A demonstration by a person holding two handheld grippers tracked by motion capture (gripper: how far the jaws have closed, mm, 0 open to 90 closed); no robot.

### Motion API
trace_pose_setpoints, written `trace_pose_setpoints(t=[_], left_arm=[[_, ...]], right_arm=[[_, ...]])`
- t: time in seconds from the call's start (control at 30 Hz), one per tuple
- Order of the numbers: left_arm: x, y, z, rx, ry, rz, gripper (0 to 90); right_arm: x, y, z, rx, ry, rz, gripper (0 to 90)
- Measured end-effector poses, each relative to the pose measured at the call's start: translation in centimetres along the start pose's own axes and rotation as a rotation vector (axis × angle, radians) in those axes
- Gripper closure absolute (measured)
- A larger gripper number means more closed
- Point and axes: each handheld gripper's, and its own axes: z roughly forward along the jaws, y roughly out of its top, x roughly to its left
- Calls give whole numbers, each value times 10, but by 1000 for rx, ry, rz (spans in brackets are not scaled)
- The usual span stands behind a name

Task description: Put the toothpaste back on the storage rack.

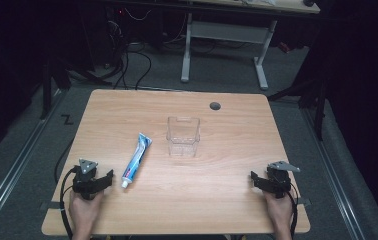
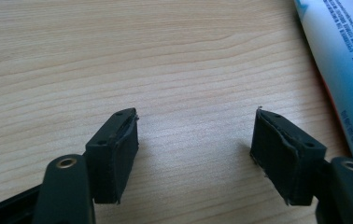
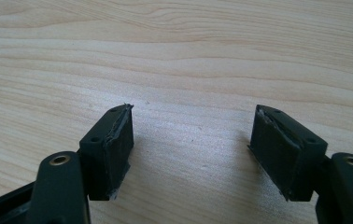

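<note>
- The wooden table (image 1: 227, 200), pale laminate with a fine printed grain and a round cable hole (image 1: 215, 106) near its far edge, carries everything; its surface looks smooth and hard, so I judge things would slide on it rather than catch.
- The clear plastic container (image 1: 182, 136) stands upright just past the table's middle, open at the top, thin-walled and boxy with a taller back wall; I judge it light, stiff and easy to tip if bumped.
- The toothpaste tube (image 1: 137, 156), blue and white with red at the lower end, lies flat to the left of the container and well apart from it, white cap toward me and crimped tail away.
- I judge the tube light, soft in the belly and glossy enough to slip; I would take it across its width around the middle, where it is flat and gives a little, not at the small cap.
- In my left gripper view the tube (image 2: 340, 60) lies just beside my right-hand pad, not between the pads.
- My left gripper (image 1: 99, 181) rests low at the near left of the table, jaws standing wide apart with only bare wood between the black rubber-faced pads (image 2: 118, 154).
- My right gripper (image 1: 257, 181) sits at the near right, jaws likewise spread on nothing, pads (image 3: 114, 149) worn at the edges.
</note>
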Motion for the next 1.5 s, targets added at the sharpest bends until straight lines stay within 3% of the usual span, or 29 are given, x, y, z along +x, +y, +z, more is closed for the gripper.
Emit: trace_pose_setpoints(t=[0.37, 0.8, 0.93, 1.3, 1.5], left_arm=[[-1, 1, 2, 12, -21, 21, 237], [-2, 1, 2, 11, -23, 18, 232], [0, 0, 0, 13, -53, 38, 222], [2, -3, -9, 10, -76, -31, 329], [1, -4, -14, 7, -85, -46, 339]], right_arm=[[0, 0, 0, 3, 5, 1, 291], [1, 0, 0, 5, 5, -9, 290], [1, 0, 0, 5, 8, -11, 290], [1, 0, 0, 3, 11, -15, 290], [2, 0, 0, 4, 15, -13, 289]])
